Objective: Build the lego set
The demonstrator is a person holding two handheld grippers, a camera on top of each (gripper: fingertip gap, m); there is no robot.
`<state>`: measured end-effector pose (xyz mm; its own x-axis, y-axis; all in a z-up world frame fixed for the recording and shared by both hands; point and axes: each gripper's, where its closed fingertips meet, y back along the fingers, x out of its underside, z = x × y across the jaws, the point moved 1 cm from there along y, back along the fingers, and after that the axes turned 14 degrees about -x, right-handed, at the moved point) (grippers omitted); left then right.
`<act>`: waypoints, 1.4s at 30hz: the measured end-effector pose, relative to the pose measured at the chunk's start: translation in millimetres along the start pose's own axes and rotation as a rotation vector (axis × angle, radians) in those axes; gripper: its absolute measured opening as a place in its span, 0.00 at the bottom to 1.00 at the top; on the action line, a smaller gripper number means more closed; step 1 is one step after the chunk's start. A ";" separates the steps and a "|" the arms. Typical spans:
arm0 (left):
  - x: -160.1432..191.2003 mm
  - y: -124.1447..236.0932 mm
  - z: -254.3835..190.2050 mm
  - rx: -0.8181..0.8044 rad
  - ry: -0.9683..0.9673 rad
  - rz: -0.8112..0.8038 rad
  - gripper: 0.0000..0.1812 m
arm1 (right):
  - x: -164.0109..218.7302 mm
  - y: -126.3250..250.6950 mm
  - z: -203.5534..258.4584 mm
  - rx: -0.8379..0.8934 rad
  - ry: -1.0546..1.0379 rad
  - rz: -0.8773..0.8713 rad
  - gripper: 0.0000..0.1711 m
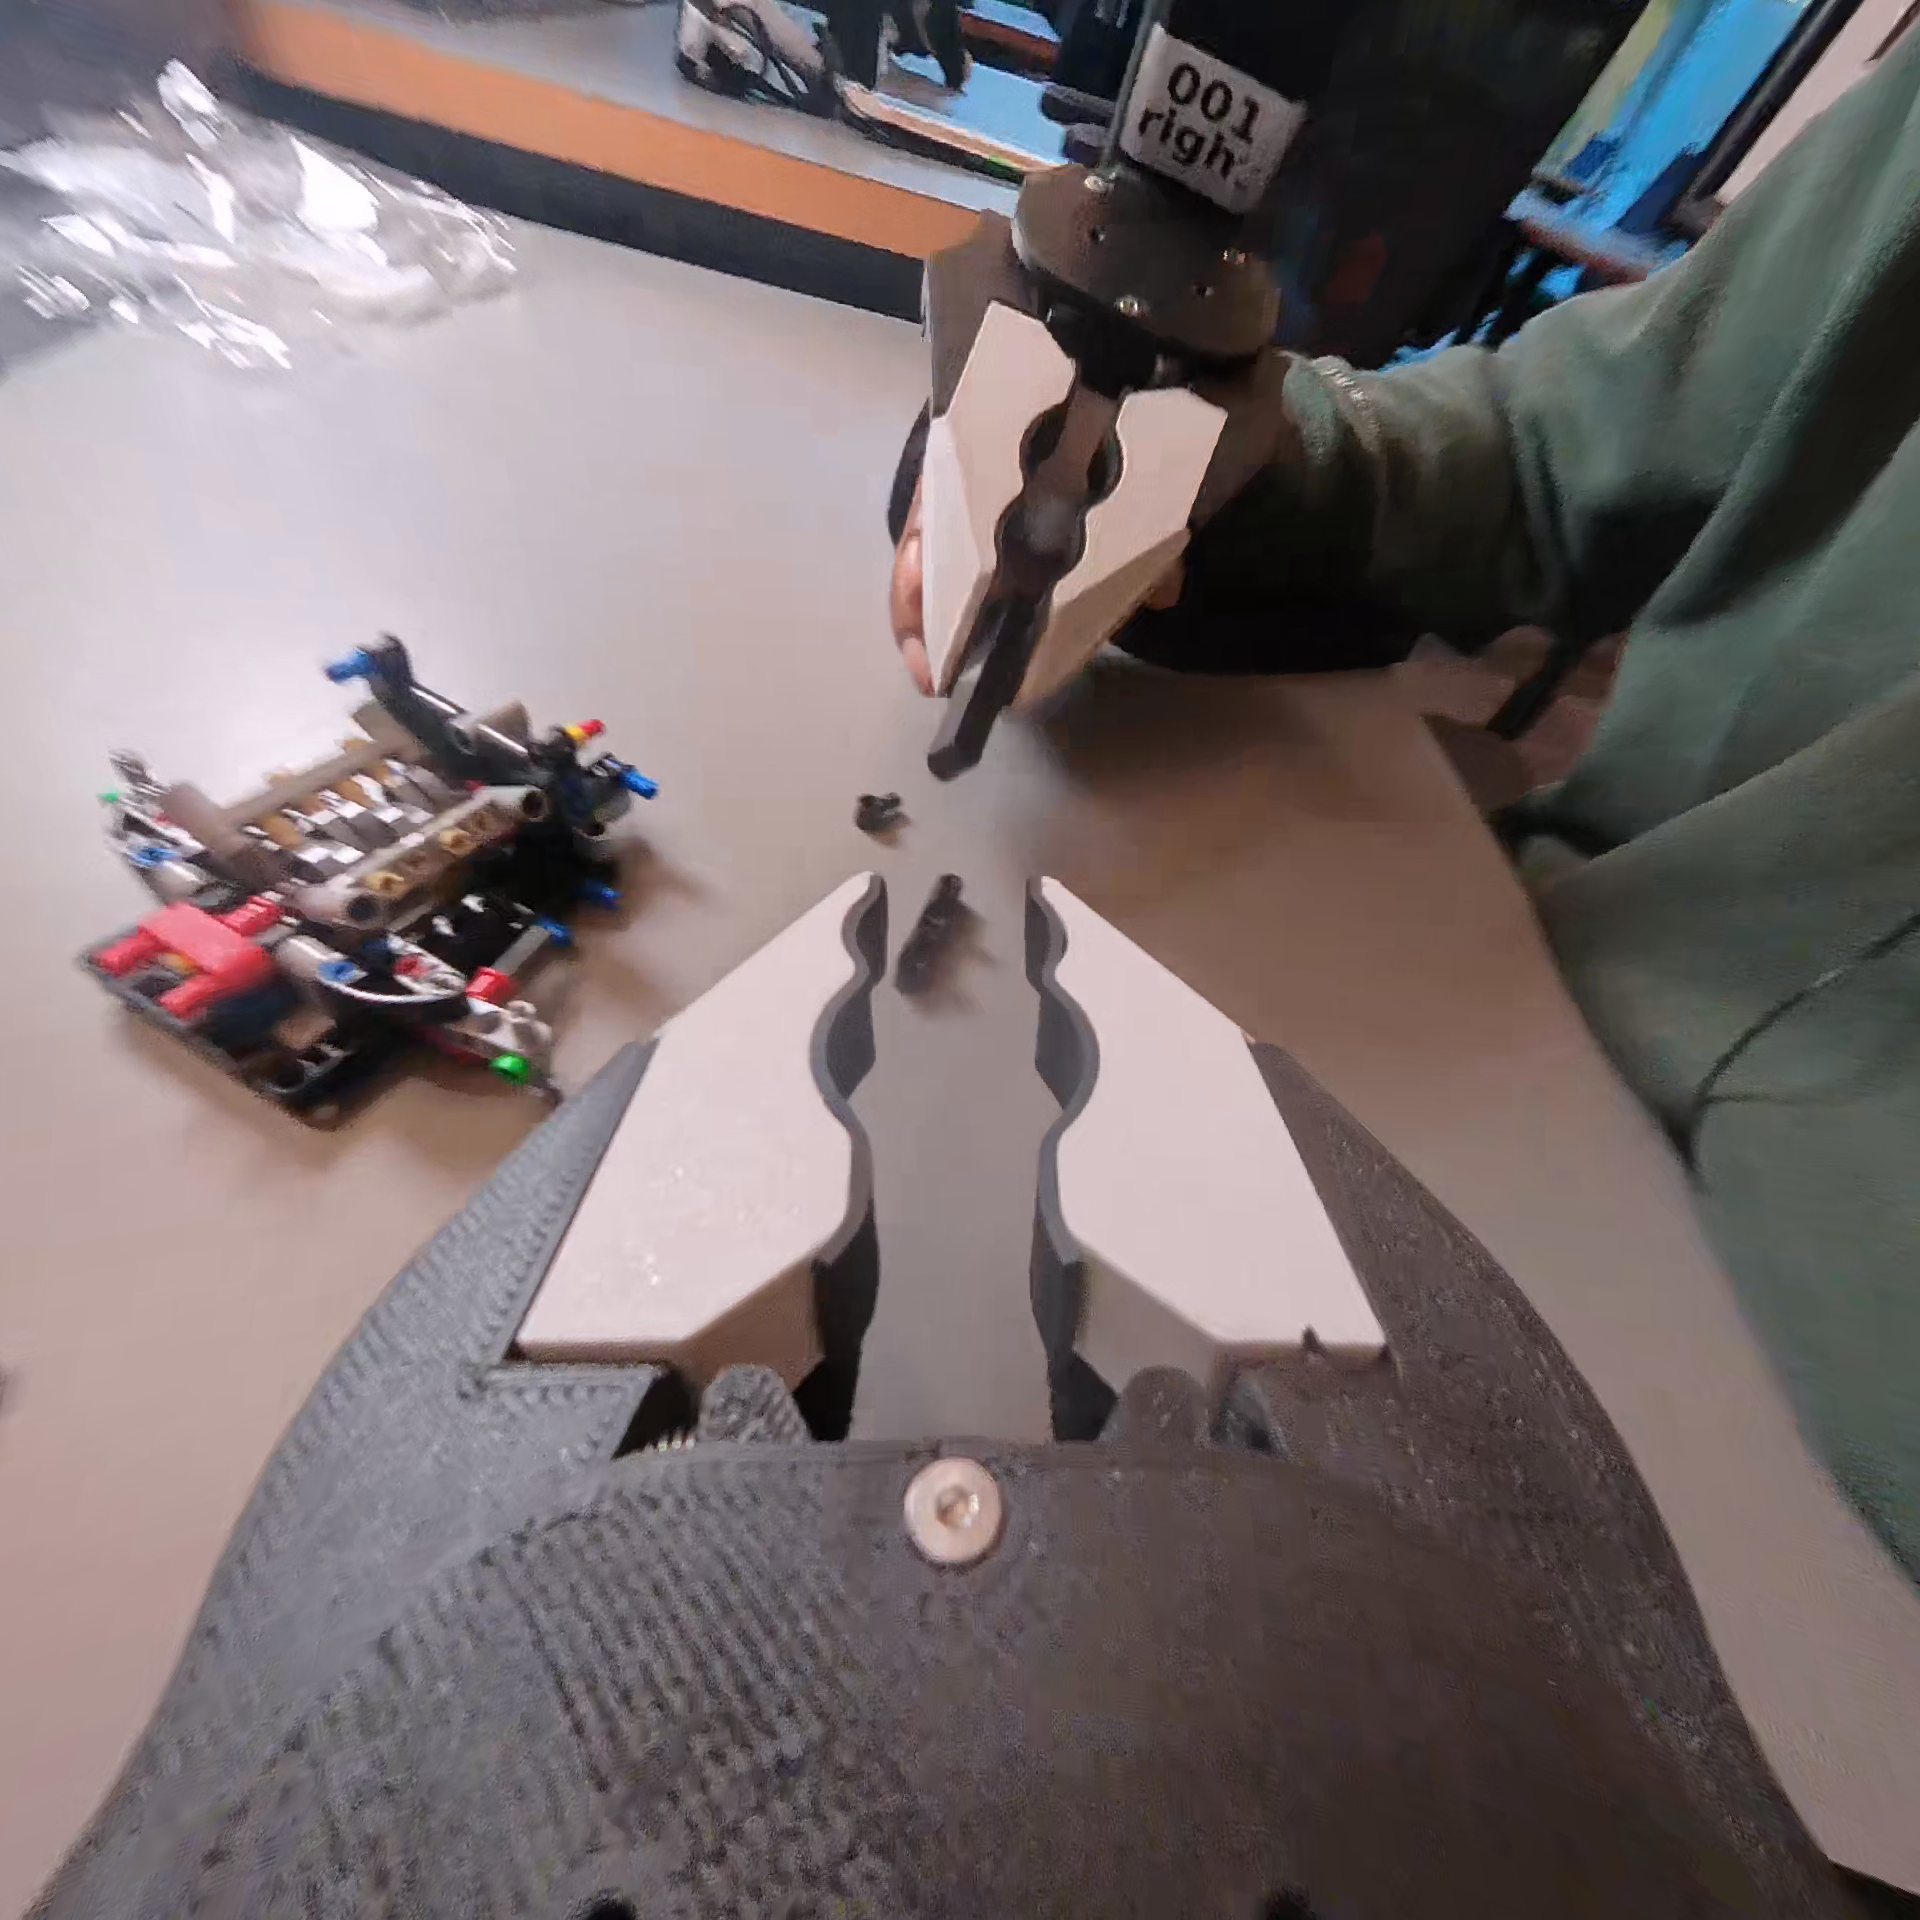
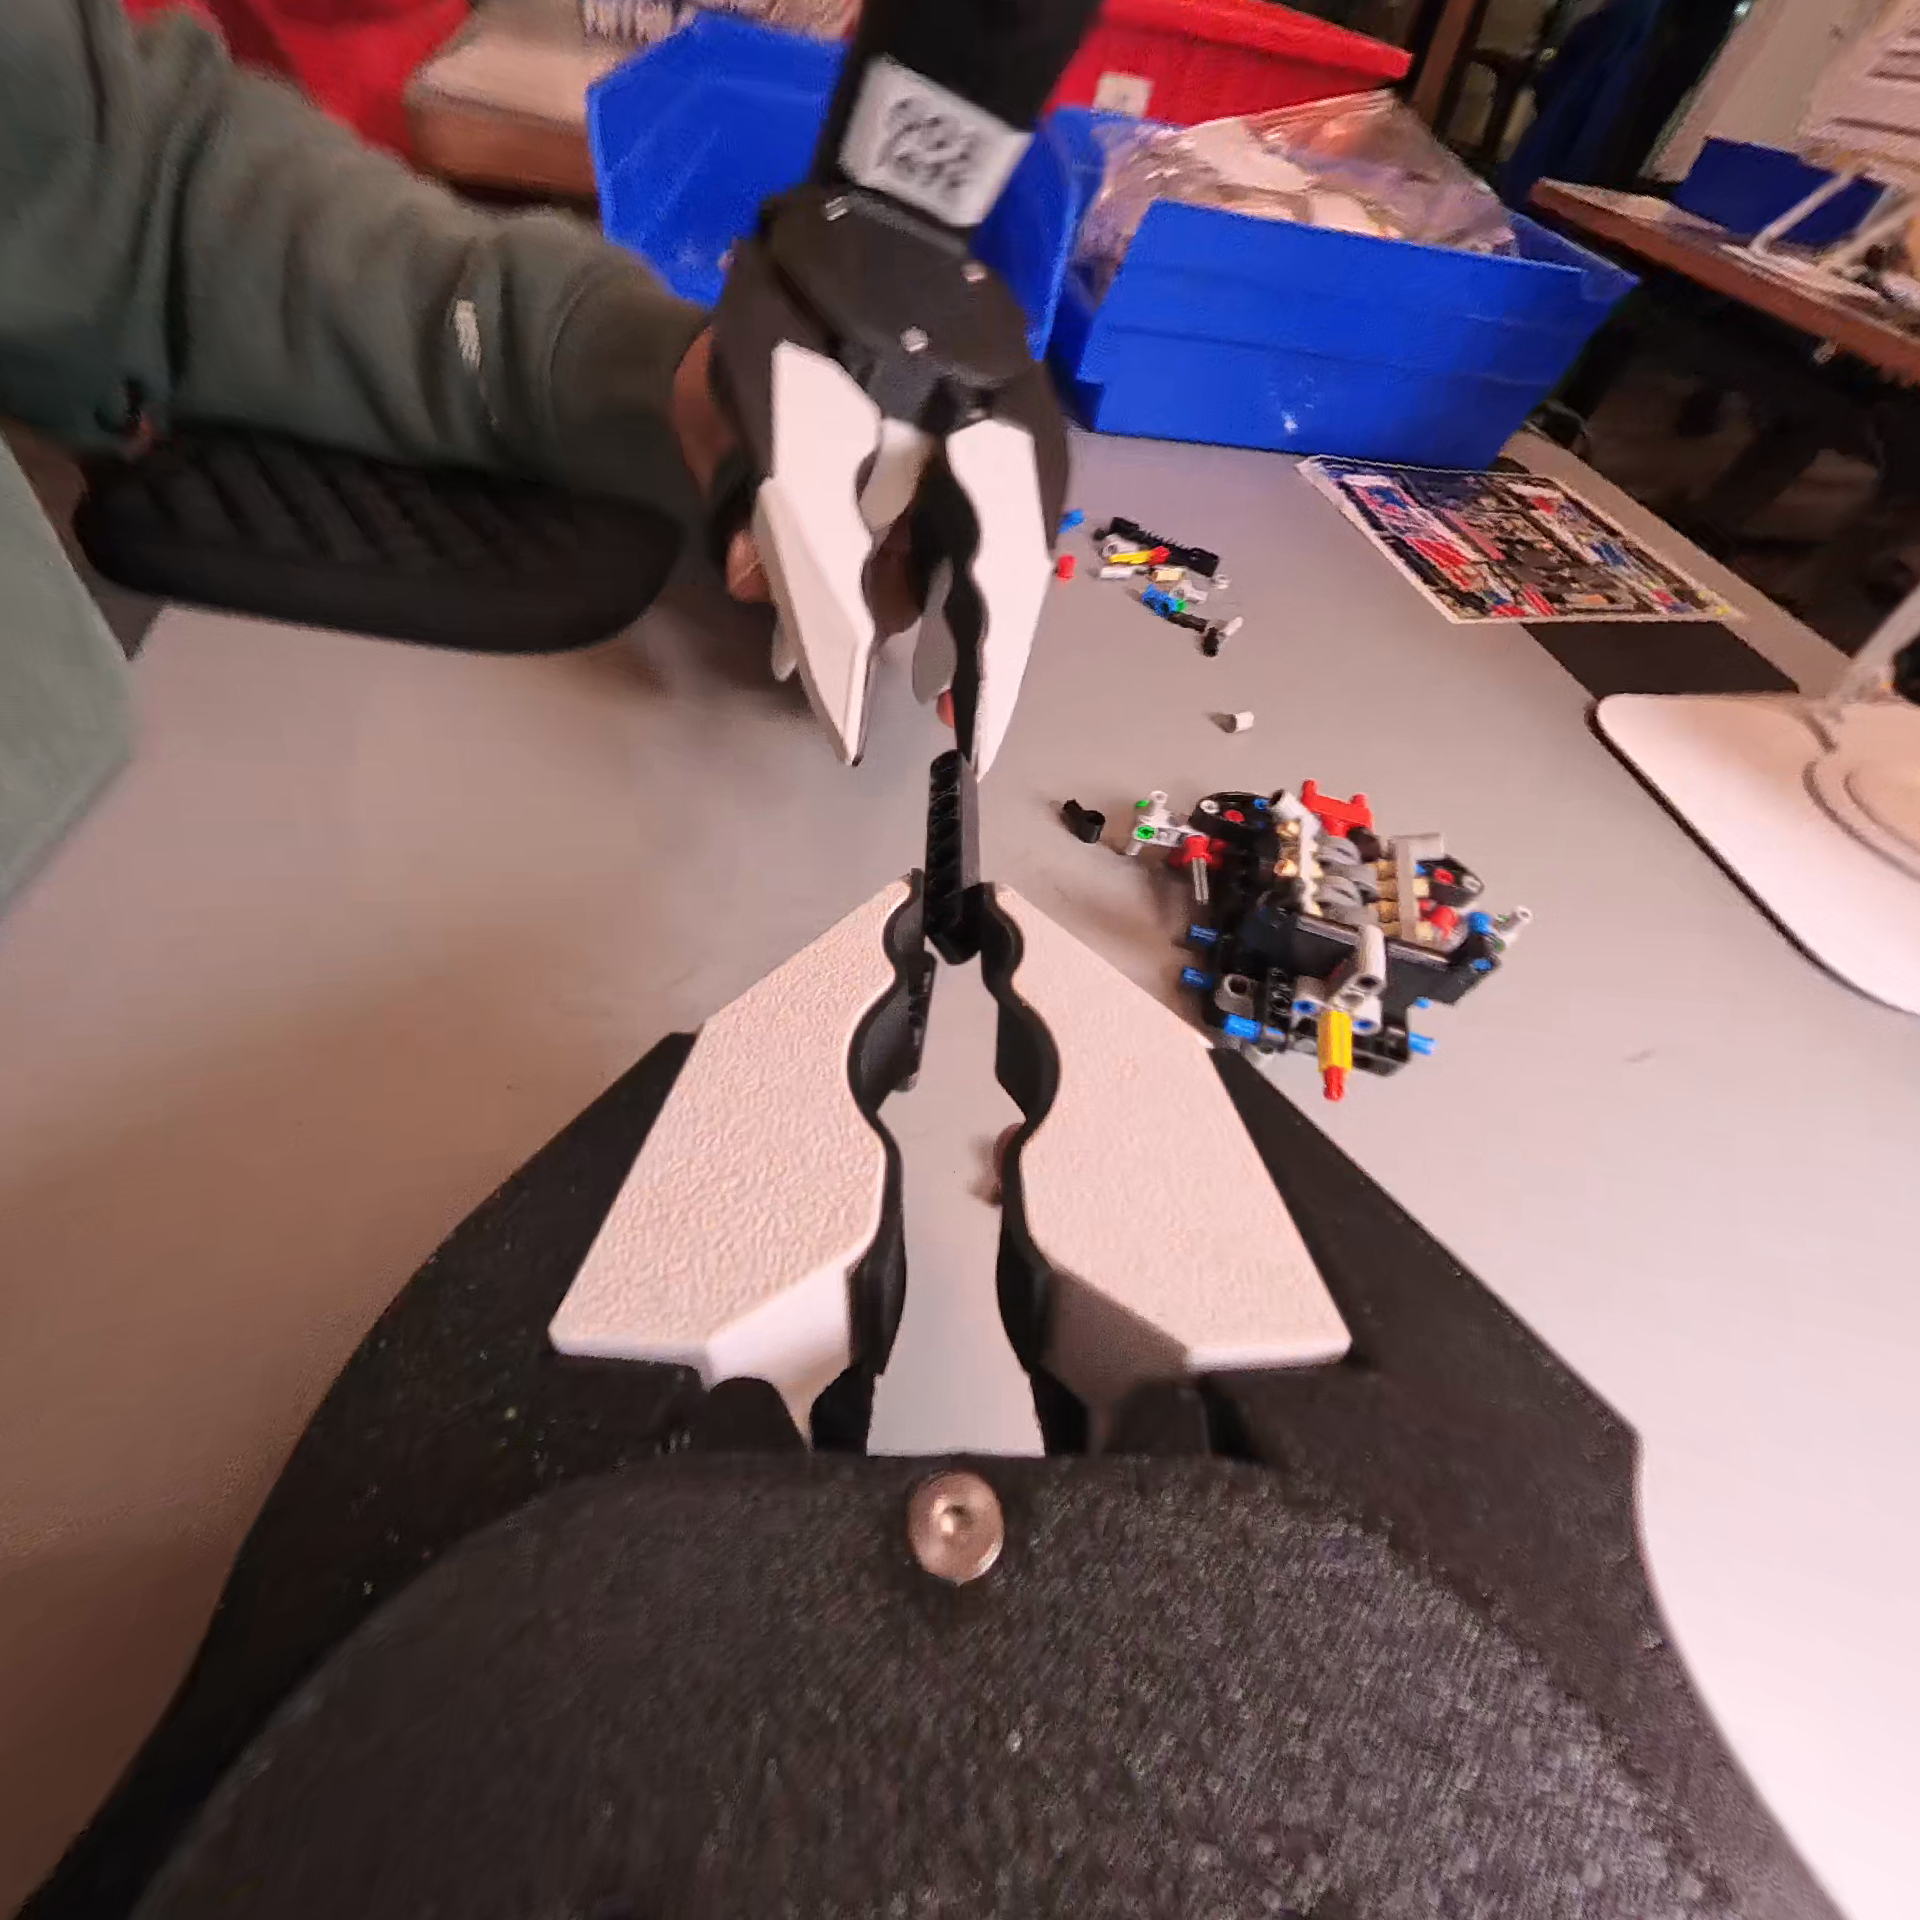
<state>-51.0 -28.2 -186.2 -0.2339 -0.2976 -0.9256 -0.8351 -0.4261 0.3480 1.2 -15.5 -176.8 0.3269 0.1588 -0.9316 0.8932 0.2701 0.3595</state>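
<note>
My right gripper (image 2: 954,888) is shut on a long black holed beam (image 2: 954,857) that sticks out past its tips. In the left wrist view the right gripper (image 1: 987,675) hangs above the table with the beam's end (image 1: 961,743) pointing down. My left gripper (image 1: 958,888) is open and empty, facing the right one. A small black piece (image 1: 933,940) lies on the table between its fingertips, and another (image 1: 879,811) lies just beyond. In the right wrist view the left gripper (image 2: 920,753) is right above the beam's far end. The partly built model (image 1: 343,904) (image 2: 1340,935) sits to the side.
Loose small pieces (image 2: 1153,582) and an instruction booklet (image 2: 1507,540) lie farther back on the grey table (image 2: 416,883). Blue bins (image 2: 1299,322) stand behind them. A white flat base (image 2: 1766,831) is at the right edge. A clear plastic bag (image 1: 208,229) lies far left. My hands' fingertips stand some 5 centimetres from each other.
</note>
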 end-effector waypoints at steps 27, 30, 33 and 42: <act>10.3 -29.8 3.2 -0.042 -0.253 0.101 0.04 | 28.0 -8.8 -1.8 -0.070 -0.182 0.096 0.05; 13.0 -29.3 1.8 0.003 -0.252 0.123 0.04 | 35.3 -10.8 0.5 -0.071 -0.174 0.151 0.04; 20.7 -29.2 0.6 0.047 -0.256 0.185 0.03 | 43.2 -14.3 5.1 -0.075 -0.146 0.221 0.06; 27.8 -28.5 7.4 0.103 -0.221 0.250 0.03 | 45.2 -15.2 3.8 -0.036 -0.082 0.274 0.04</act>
<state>-37.3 -18.1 -223.0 -0.5303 -0.1851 -0.8274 -0.7816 -0.2713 0.5617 3.6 -16.0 -224.6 0.5797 0.1534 -0.8003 0.7572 0.2616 0.5986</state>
